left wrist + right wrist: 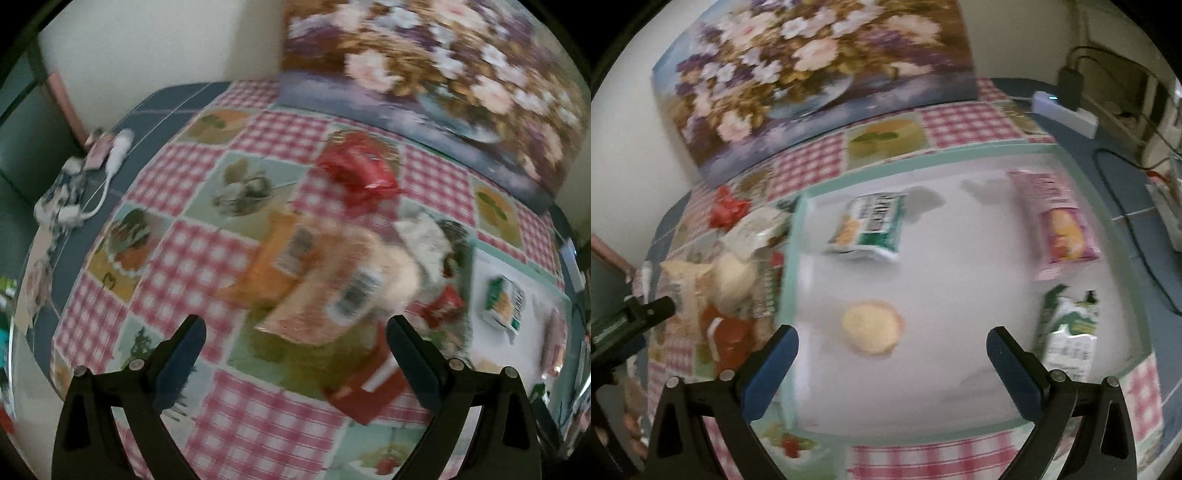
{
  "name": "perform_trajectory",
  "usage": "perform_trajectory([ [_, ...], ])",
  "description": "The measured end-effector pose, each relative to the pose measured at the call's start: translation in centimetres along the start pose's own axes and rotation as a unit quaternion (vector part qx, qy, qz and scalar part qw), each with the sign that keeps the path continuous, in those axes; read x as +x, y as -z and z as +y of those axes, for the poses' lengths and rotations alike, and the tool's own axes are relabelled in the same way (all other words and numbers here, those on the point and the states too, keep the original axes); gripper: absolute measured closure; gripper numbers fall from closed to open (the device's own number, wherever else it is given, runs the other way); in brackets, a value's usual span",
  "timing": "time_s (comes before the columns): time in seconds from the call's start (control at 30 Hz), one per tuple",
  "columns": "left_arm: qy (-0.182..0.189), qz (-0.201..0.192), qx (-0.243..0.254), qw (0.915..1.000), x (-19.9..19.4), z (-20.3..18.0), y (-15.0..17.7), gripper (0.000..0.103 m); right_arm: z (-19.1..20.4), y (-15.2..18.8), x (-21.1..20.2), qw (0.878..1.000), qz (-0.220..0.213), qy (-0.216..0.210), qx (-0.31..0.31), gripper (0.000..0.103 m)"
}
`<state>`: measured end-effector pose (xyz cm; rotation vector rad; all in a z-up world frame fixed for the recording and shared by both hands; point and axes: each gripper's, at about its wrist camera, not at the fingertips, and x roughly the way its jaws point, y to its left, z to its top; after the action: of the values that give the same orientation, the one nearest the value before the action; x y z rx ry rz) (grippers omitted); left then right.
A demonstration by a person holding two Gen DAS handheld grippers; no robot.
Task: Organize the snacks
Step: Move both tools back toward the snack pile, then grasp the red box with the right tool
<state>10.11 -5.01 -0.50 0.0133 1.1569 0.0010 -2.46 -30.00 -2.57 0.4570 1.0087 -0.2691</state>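
Observation:
My left gripper (pixel 295 343) is open and empty above a blurred pile of snacks on the checked tablecloth: an orange packet (pixel 273 254), a beige packet (pixel 332 299), a red wrapper (pixel 356 166) and a red box (pixel 369 387). My right gripper (pixel 892 350) is open and empty over the white tray (pixel 960 295). In the tray lie a round pastry (pixel 873 326), a green-white packet (pixel 871 225), a pink packet (pixel 1060 229) and a green packet (pixel 1067 332). The pile shows left of the tray (pixel 731 295).
A flower painting (pixel 812 74) leans on the wall behind the table. A power strip with cables (pixel 1067 110) lies at the right. A white charger and cable (pixel 110 162) lie at the table's left edge. The left gripper's tip (pixel 646 314) shows in the right wrist view.

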Motion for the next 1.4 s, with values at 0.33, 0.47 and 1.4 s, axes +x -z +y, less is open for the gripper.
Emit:
perform_trajectory([
  [0.33, 0.025, 0.007, -0.047, 0.9986, 0.7, 3.3, -0.6, 0.005, 3.5, -0.6, -0.1, 1.0, -0.004, -0.007, -0.017, 0.0],
  [0.47, 0.03, 0.013, -0.054, 0.998, 1.3, 3.9, -0.8, 0.005, 5.7, -0.5, 0.3, 0.999, 0.002, -0.012, -0.041, 0.0],
  [1.4, 0.015, 0.07, -0.102, 0.9922, 5.8, 10.4, -0.2, 0.005, 14.6, 1.9, 3.5, 0.995, 0.049, 0.033, -0.077, 0.011],
])
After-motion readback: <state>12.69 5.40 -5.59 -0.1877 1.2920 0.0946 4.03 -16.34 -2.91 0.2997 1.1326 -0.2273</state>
